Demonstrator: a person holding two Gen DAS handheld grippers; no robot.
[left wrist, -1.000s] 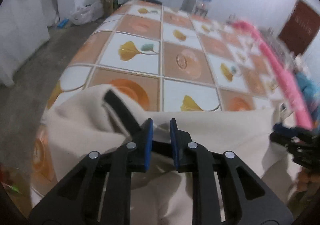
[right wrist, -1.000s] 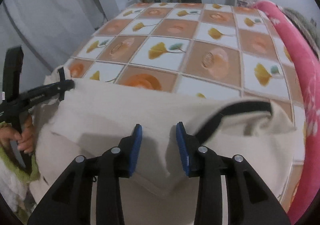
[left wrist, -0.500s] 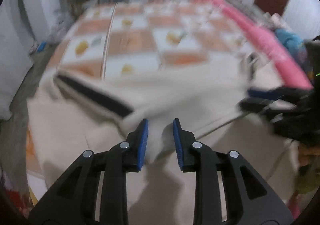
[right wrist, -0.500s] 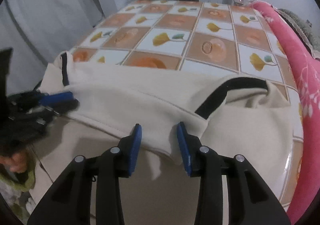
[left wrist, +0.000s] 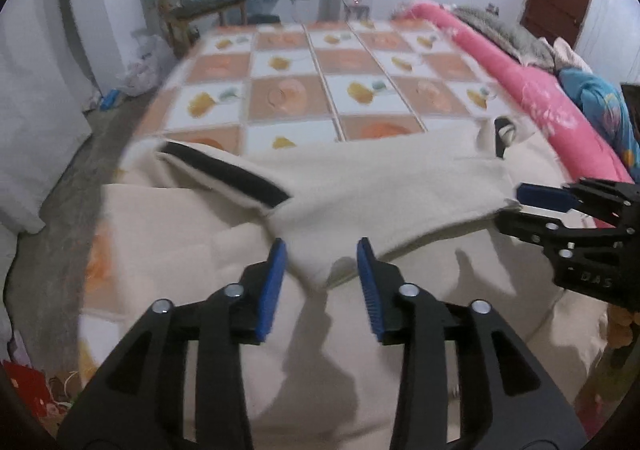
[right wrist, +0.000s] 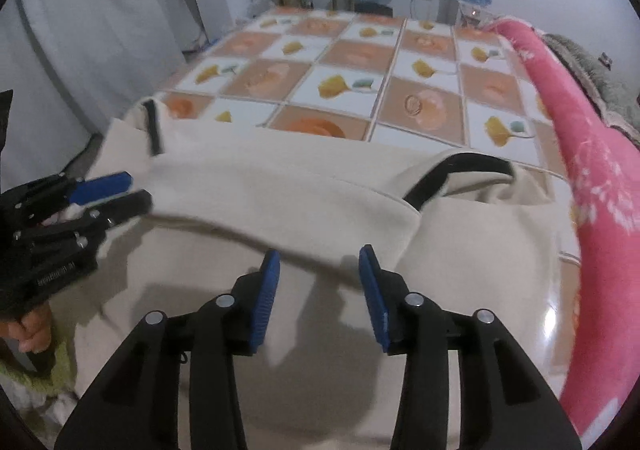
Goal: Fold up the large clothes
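- I had the cream garment (left wrist: 384, 186) lying mid-frame on the tiled bench (left wrist: 288, 98), its far edge folded toward me.
- Left gripper (left wrist: 320, 270) and right gripper (right wrist: 318, 282) fingers were opening, holding nothing.
- Next, I judged, came regripping for a 2nd fold.

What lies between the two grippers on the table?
Only the folded-over edge of the cream garment spans from the left gripper to the right gripper, whose jaws are opening; the right wrist view shows it best.
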